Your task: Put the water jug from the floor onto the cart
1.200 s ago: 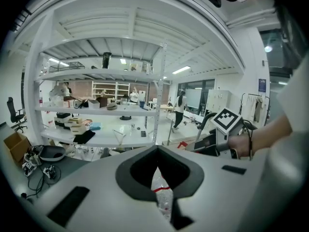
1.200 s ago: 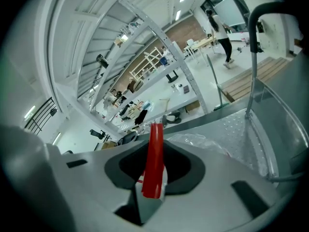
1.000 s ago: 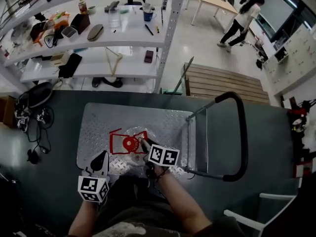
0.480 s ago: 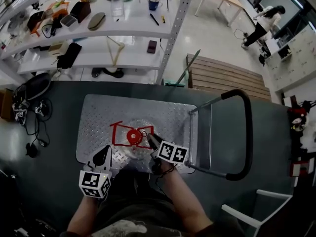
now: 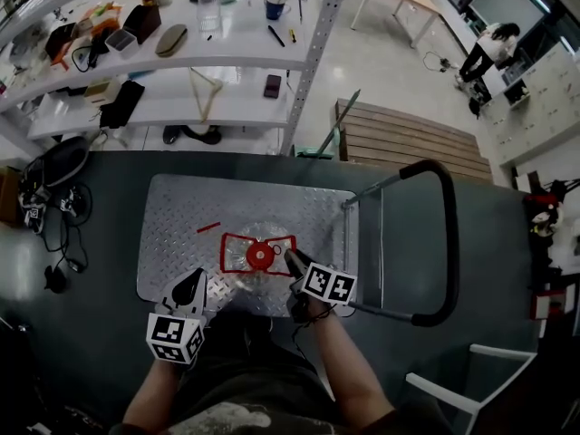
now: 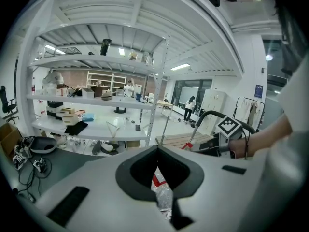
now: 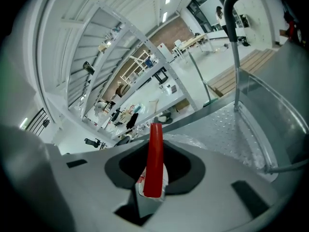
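Observation:
Seen from above, the clear water jug (image 5: 243, 277) with its red cap (image 5: 260, 256) is over the cart's metal deck (image 5: 181, 211), near its front edge. I cannot tell whether it rests on the deck. My right gripper (image 5: 292, 259) is shut on the jug's red handle (image 5: 272, 240) at its right end. The handle (image 7: 155, 153) stands upright between the jaws in the right gripper view. My left gripper (image 5: 191, 285) sits at the jug's lower left with its jaws together and nothing in them. The jug's clear plastic (image 6: 163, 193) shows just beyond its tips.
The cart's black push bar (image 5: 446, 243) rises at the right. A short red strip (image 5: 208, 227) lies on the deck left of the jug. White shelving (image 5: 181, 71) with small items stands beyond the cart, a wooden pallet (image 5: 408, 139) to its right. Cables (image 5: 54, 207) lie on the floor at left.
The jug and my right gripper have shifted right over the deck, toward the push bar. The left gripper has stayed about where it was.

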Demonstrator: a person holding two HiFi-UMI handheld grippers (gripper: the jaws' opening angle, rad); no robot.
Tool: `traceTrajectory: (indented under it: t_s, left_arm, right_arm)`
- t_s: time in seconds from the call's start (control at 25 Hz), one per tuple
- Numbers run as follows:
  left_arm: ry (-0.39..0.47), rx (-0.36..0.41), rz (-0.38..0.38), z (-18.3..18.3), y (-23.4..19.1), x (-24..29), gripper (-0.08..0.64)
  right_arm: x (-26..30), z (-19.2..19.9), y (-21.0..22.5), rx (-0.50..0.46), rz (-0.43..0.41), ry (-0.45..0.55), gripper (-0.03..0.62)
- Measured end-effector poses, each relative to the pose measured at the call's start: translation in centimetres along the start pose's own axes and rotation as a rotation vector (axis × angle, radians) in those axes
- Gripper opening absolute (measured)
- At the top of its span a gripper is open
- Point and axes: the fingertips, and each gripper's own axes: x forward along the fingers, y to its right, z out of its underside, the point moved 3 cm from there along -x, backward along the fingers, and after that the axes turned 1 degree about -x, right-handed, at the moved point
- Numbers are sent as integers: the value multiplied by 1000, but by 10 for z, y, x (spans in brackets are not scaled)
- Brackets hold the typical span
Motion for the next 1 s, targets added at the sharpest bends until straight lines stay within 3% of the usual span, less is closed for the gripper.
traceTrajectory:
  t_s: [0.44, 1.0]
  left_arm:
    - [34, -14, 6, 5, 17, -12, 5]
    - [88, -2, -20, 19, 51, -63, 5]
  right_arm:
    - [-13, 5, 21, -2, 13, 14, 74]
    - [-76, 0, 14, -108, 9, 191, 121]
